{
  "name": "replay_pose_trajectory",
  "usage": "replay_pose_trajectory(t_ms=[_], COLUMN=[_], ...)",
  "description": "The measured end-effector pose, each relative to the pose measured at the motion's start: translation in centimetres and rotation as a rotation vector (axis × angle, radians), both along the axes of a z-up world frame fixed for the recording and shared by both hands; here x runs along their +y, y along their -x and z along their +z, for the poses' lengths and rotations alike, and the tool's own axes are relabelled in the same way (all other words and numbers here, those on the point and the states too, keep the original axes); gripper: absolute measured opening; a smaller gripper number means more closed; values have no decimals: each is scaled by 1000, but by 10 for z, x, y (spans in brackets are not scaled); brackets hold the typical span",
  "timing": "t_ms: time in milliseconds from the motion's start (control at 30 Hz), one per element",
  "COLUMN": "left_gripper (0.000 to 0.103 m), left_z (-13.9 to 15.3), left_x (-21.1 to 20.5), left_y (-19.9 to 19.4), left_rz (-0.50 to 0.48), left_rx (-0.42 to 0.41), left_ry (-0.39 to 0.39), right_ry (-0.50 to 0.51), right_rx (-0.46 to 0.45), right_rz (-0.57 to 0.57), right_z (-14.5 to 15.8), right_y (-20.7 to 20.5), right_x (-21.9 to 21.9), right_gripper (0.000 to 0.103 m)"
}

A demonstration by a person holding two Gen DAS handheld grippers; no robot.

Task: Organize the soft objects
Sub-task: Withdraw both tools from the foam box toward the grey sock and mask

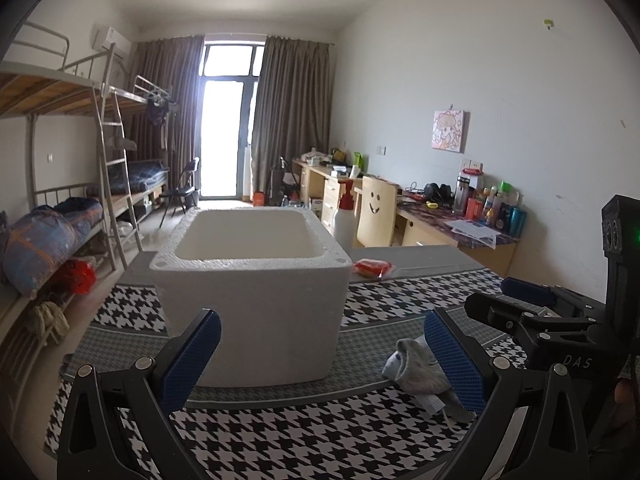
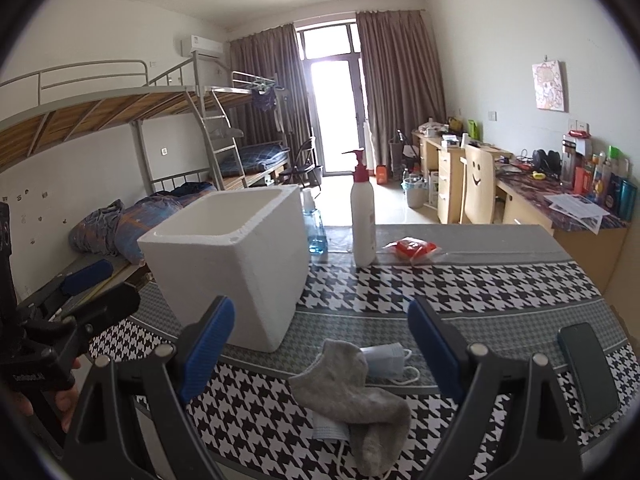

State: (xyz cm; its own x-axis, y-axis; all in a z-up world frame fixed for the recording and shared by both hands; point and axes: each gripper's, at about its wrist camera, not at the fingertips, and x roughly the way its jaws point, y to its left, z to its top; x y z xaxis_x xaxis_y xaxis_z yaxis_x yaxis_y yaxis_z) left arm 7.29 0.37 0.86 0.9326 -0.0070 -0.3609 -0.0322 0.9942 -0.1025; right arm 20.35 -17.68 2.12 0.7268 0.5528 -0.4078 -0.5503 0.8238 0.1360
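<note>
Only the right wrist view shows the whole grey fabric sock (image 2: 352, 392) lying crumpled on the table, over one pale blue face mask (image 2: 330, 432) with a second blue mask (image 2: 386, 360) just behind it, and a dark phone (image 2: 588, 372) flat at the right. The left wrist view catches only part of the sock (image 1: 420, 368), half hidden behind a blue finger pad.

The white foam box (image 1: 248, 292) stands open-topped on the table; no contents show in what is visible of its interior.

The left gripper (image 1: 320, 354) is spread wide in front of the box, holding nothing. The right gripper (image 2: 322, 346) is spread wide above the sock, not touching it.

A black-and-white houndstooth cloth (image 2: 480, 284) covers the table, which also carries a white pump bottle (image 2: 363, 224) and a red packet (image 2: 412, 249). Beyond are bunk beds (image 2: 120, 108) and brown curtains (image 2: 400, 80).
</note>
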Motion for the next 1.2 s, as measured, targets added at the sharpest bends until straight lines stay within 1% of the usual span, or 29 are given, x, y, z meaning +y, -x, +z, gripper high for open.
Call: replay_pose_trajectory(t_ms=[233,433,667,767,833,1000,1200], left_gripper=[102,102,102,102,102,102,102], left_z=[-4,-12,-21,-22,-24,-33,-43], left_x=[-4,-7,-12,-12,-12,-15,-17], left_y=[-4,-7,-15,-16,-18,-27,-35], left_rz=[-16,-33,-59,-52,-41,-56,-77], left_rx=[18,27,58,50,48,79,102], left_ry=[0,3,14,20,19,26,24], right_ry=[-1,8,22,-5,-23,7,20], right_rx=[5,27,40,66,88,84,117], right_rz=[-18,-30,-48,-55,-38,-33,-30], right_z=[-3,-13,-22,-26,-30,-35,-48], right_y=[-2,-4,-6,-10,-13,-14,-18], right_x=[-4,-8,-14,-19,-22,-19,-17], right_gripper=[91,91,91,91,91,91,91])
